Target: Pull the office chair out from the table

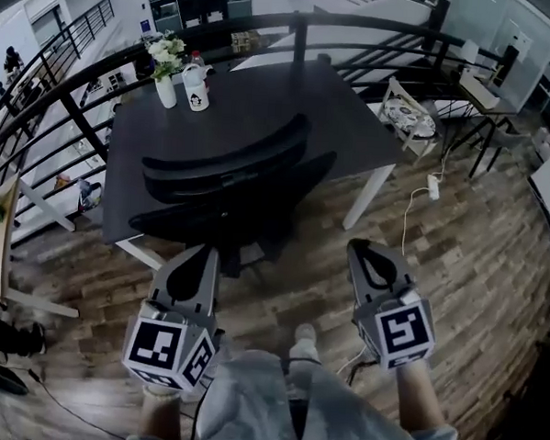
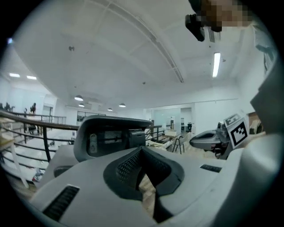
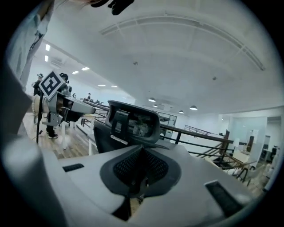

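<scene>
Office chair [image 1: 229, 180]: black, at 12 o'clock from the person. It is drawn in at the near edge of the counter [image 1: 263, 90], with its curved backrest toward the person.
Counter: dark top on white legs, running away toward 12 o'clock.
On counter: a white vase of flowers [image 1: 166, 73] at the far-left corner, 11 o'clock. Just beside it is a white jug or bottle [image 1: 197, 89] with dark print; it is too small to tell which.
Railing [image 1: 294, 24]: black bars curving round the counter's far side, from 9 through 12 to 2 o'clock.
Floor [image 1: 466, 261]: wood planks; a strip of it lies between both gripper tips and the chair.
Floor clutter: a white power strip [image 1: 433, 185] with its cable at 2 o'clock, near the counter's right leg. A pale seat [image 1: 408, 116] stands at 1 o'clock by the railing.
Left hand-held gripper [image 1: 200, 255]: at 7 o'clock of the chair and apart from it. The tips point toward the backrest and the marker cube faces the person. The jaws are together with nothing between them.
Right hand-held gripper [image 1: 369, 254]: at 5 o'clock of the chair and also apart from it, angled slightly inward toward 11 o'clock. The jaws are together and empty.
Pose: both are held about level, side by side but well apart, forearms reaching forward.
Gripper views: in each, the top of the backrest stands just beyond the closed tips, with the other gripper off to the side.
Person: grey trousers [image 1: 265, 407] at 6 o'clock, and one light shoe [image 1: 303, 336] on the floor between the two grippers.
</scene>
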Demonstrator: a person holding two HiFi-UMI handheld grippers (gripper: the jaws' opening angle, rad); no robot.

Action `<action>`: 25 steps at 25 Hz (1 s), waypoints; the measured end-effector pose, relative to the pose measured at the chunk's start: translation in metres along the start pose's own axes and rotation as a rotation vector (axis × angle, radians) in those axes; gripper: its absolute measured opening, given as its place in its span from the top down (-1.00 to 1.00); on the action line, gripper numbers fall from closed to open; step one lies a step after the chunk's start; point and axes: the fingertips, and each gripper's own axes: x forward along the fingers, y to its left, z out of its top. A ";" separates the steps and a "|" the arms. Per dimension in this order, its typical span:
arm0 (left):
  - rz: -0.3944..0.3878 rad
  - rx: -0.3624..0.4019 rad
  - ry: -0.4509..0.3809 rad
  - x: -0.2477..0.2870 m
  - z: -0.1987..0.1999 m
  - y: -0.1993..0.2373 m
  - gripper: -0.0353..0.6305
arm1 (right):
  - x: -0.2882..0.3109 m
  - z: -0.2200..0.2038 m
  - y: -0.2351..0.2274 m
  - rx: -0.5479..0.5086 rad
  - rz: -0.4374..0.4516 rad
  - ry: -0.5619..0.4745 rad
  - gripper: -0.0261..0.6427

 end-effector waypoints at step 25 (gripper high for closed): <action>0.217 0.953 0.444 0.040 -0.073 0.144 0.28 | 0.181 -0.027 -0.042 -0.955 0.286 0.156 0.24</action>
